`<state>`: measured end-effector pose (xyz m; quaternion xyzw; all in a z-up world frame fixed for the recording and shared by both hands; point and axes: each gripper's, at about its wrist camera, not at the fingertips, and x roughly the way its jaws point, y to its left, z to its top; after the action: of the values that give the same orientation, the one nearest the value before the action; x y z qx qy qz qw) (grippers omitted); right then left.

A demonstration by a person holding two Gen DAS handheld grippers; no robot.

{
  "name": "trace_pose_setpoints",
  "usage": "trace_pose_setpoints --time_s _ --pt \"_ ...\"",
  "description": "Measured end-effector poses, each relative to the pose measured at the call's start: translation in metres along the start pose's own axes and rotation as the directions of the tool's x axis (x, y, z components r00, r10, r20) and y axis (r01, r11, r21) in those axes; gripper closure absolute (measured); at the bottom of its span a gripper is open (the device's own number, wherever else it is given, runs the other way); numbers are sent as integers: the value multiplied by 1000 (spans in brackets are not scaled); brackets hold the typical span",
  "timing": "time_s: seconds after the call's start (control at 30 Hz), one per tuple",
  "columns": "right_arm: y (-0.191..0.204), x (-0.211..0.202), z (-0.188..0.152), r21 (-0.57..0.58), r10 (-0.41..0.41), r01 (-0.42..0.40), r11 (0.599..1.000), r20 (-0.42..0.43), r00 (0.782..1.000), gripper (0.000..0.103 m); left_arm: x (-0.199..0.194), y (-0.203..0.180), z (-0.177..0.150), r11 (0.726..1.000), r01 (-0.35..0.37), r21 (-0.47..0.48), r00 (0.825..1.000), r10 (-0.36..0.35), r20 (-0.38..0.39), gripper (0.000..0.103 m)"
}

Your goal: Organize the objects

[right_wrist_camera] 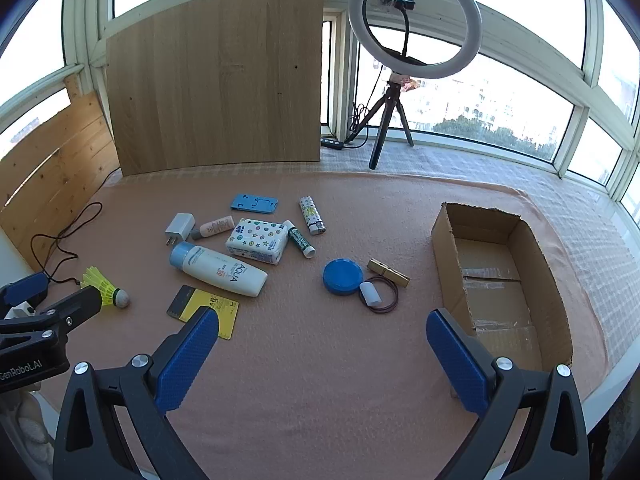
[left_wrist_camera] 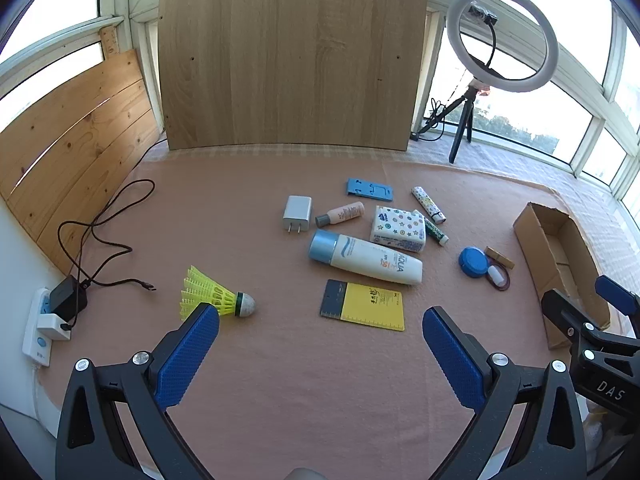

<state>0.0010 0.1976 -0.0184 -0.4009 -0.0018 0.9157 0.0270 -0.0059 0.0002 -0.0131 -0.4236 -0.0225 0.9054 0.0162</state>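
Small items lie scattered on a pink cloth: a yellow shuttlecock (left_wrist_camera: pixel 218 298) (right_wrist_camera: pixel 105 285), a white sunscreen bottle (left_wrist_camera: pixel 366 257) (right_wrist_camera: pixel 218 269), a yellow card (left_wrist_camera: pixel 363 304) (right_wrist_camera: pixel 204 308), a tissue pack (left_wrist_camera: pixel 398 229) (right_wrist_camera: pixel 257 241), a white charger (left_wrist_camera: pixel 297 213) (right_wrist_camera: pixel 179 229), a blue round lid (left_wrist_camera: pixel 473 262) (right_wrist_camera: pixel 343 277) and a wooden clothespin (right_wrist_camera: pixel 389 272). An open cardboard box (right_wrist_camera: pixel 502 276) (left_wrist_camera: pixel 560 264) stands at the right. My left gripper (left_wrist_camera: pixel 320 322) is open above the cloth, holding nothing. My right gripper (right_wrist_camera: pixel 322 322) is open too, nothing between its fingers.
A wooden board (left_wrist_camera: pixel 292 56) leans against the windows at the back. A ring light on a tripod (right_wrist_camera: pixel 414 20) stands back right. A power strip with a plug and dark cable (left_wrist_camera: pixel 64 304) lies at the left edge. A blue phone stand (right_wrist_camera: pixel 255 203) and lighter (right_wrist_camera: pixel 312 214) lie farther back.
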Motion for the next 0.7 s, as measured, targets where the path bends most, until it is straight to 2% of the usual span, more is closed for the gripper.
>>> trace_pose_setpoints --time_s 0.7 --pt "-3 -3 -3 7 -5 5 1000 -4 1000 0 -2 -3 -2 1000 11 4 1000 -11 1 0"
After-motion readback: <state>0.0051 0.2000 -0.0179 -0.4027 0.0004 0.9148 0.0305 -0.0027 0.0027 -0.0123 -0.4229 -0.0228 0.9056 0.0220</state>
